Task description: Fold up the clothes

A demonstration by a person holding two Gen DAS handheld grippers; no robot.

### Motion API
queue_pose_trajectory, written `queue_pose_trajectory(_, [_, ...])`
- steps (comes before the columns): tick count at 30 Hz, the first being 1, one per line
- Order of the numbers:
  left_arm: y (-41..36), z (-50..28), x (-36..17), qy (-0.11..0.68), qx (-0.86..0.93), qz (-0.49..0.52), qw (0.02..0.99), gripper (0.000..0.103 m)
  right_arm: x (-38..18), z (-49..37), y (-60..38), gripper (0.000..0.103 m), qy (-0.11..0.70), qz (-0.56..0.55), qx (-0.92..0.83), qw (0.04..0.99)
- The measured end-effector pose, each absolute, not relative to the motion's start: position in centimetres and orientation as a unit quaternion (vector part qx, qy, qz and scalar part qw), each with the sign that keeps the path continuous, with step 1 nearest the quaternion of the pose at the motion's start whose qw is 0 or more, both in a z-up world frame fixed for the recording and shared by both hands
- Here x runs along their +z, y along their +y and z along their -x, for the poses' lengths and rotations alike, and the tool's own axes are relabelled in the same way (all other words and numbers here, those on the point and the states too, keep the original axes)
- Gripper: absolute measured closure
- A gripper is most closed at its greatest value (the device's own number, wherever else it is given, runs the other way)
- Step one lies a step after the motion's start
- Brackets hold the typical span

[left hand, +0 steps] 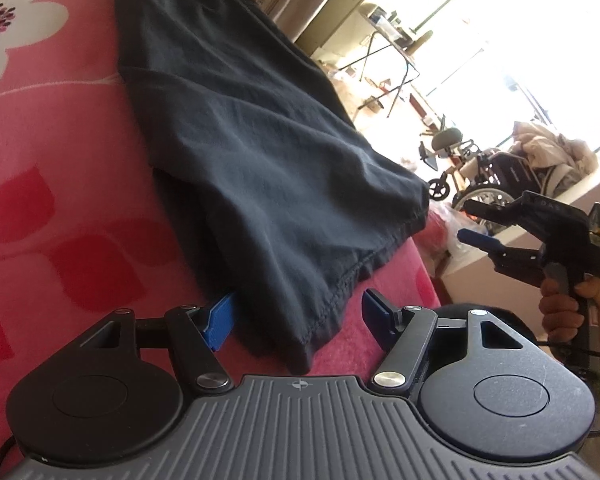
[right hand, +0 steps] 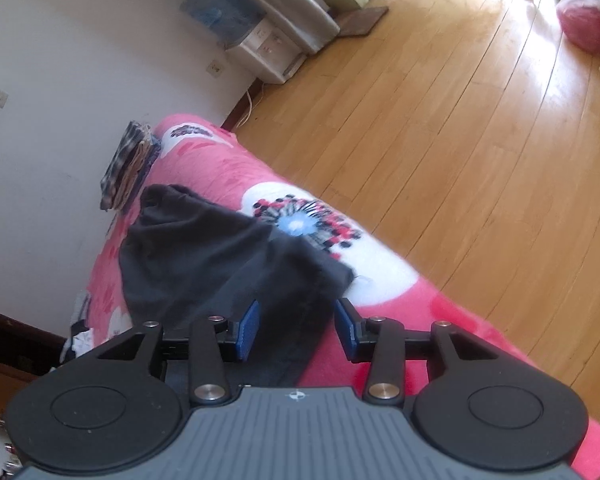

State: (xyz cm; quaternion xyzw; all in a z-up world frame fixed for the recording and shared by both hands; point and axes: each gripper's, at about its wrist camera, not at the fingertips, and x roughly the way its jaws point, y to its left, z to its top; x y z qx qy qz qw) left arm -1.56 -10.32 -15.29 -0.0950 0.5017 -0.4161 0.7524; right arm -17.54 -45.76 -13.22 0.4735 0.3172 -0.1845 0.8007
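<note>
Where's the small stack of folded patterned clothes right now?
In the right wrist view, the stack of folded patterned clothes sits at upper left, at the far end of the pink floral blanket against the white wall, just beyond the dark garment.

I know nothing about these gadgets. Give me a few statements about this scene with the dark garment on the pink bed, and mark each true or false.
1. The dark garment lies on a pink flowered blanket. True.
2. The left gripper is clamped shut on the cloth. False: its jaws stand open around the hem.
3. The floor is wooden. True.
4. The right gripper holds a red sock. False: it is open, holding nothing.
5. A wheelchair stands in the room. True.
</note>
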Motion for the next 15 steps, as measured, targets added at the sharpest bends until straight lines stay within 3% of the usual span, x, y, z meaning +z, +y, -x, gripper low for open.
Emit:
queue_pose_trajectory(3, [-10.4,1.9,-15.2,0.496,-0.418,0.099,0.755,0.037,-13.2,16.9,-46.3,0.055,0.316,-0.457,-0.180,0.812])
queue_pose_trajectory(7, [-10.5,2.0,-15.1,0.495,-0.412,0.118,0.756,0.042,-13.3,14.4,-46.4,0.036,0.324,-0.412,-0.163,0.836])
queue_pose_trajectory(11, [-11.1,1.7,-15.6,0.499,-0.409,0.117,0.755,0.042,-14.4,11.7,-46.6,0.036,0.345,-0.380,-0.158,0.843])
queue_pose_trajectory(13, [-11.3,1.7,-15.7,0.499,-0.408,0.112,0.756,0.057,-15.0,11.1,-46.7,0.036,0.355,-0.374,-0.156,0.843])
queue_pose_trajectory(14, [-11.5,1.8,-15.7,0.499,-0.407,0.109,0.757,0.075,-15.3,10.8,-46.8,0.038,0.359,-0.373,-0.153,0.842])
queue_pose_trajectory(15, [-11.3,1.9,-15.5,0.498,-0.409,0.110,0.757,0.085,-15.5,10.7,-46.8,0.041,0.365,-0.372,-0.148,0.841])
